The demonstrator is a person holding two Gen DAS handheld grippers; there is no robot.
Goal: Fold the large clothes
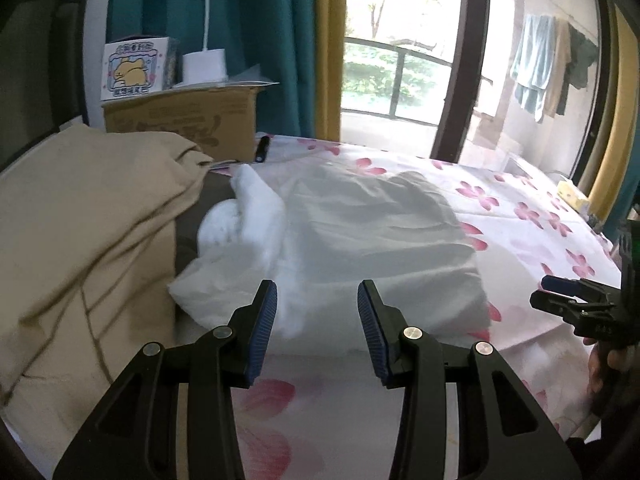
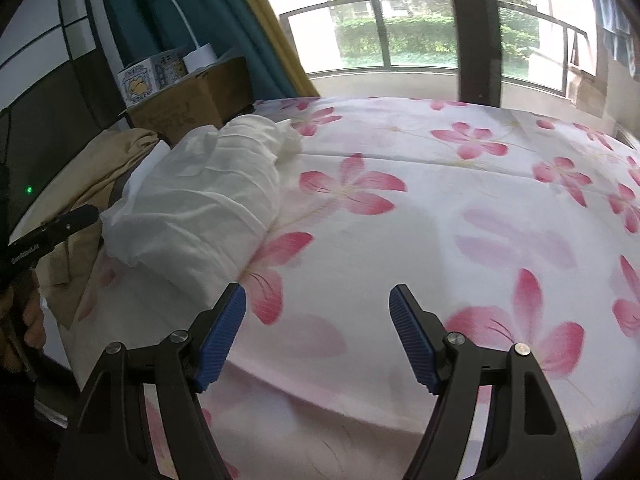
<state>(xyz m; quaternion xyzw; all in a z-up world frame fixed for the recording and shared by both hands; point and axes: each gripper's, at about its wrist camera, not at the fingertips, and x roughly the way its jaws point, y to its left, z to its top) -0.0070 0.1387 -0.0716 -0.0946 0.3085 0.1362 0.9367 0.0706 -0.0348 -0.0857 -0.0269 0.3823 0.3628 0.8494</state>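
Both hand-held grippers open, empty.

A flowered bed carries a folded white garment and beige cloth.

Pale lettering, seemingly "GenRobot.AI", along the black handle of the left gripper at nine o'clock in the right wrist view. Chinese characters around a yellow cartoon animal on the white printed cardboard cube box at ten o'clock, too blurred to read. Faded print on the brown corrugated carton beneath, illegible.
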